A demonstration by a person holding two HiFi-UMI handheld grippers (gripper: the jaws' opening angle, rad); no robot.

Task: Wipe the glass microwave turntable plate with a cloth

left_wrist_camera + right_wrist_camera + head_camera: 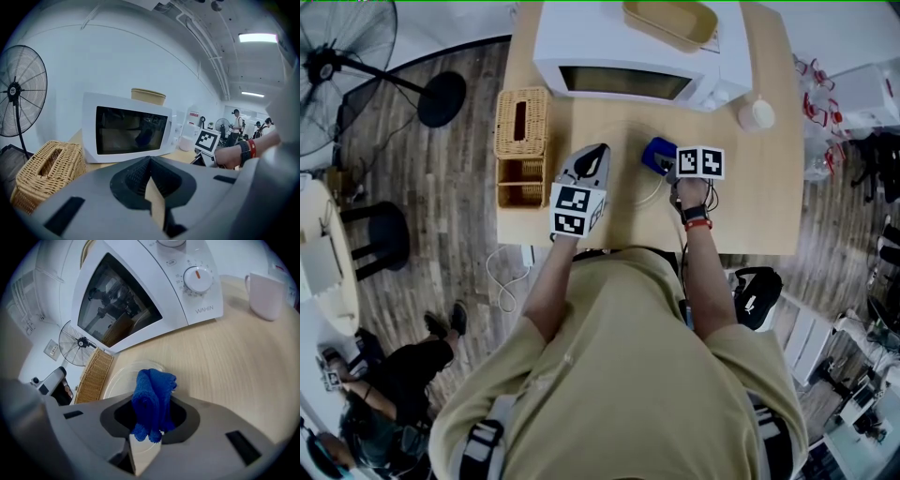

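The glass turntable plate [118, 379] lies flat on the wooden table in front of the microwave; in the head view it is only a faint clear disc [630, 180]. My right gripper [151, 427] is shut on a folded blue cloth [153, 397], which hangs just above the plate's near right edge. In the head view the cloth [654, 153] sticks out ahead of the right gripper [664, 161]. My left gripper [597, 153] hovers at the plate's left side, shut with nothing in it. Its jaws [152, 197] point at the microwave.
The white microwave [633, 52], door closed, stands at the table's back with a tan bowl [670, 21] on top. A white cup [757, 113] sits to its right. A wicker tissue box [521, 122] and wicker holder [521, 183] stand at the left. A fan [337, 66] is on the floor.
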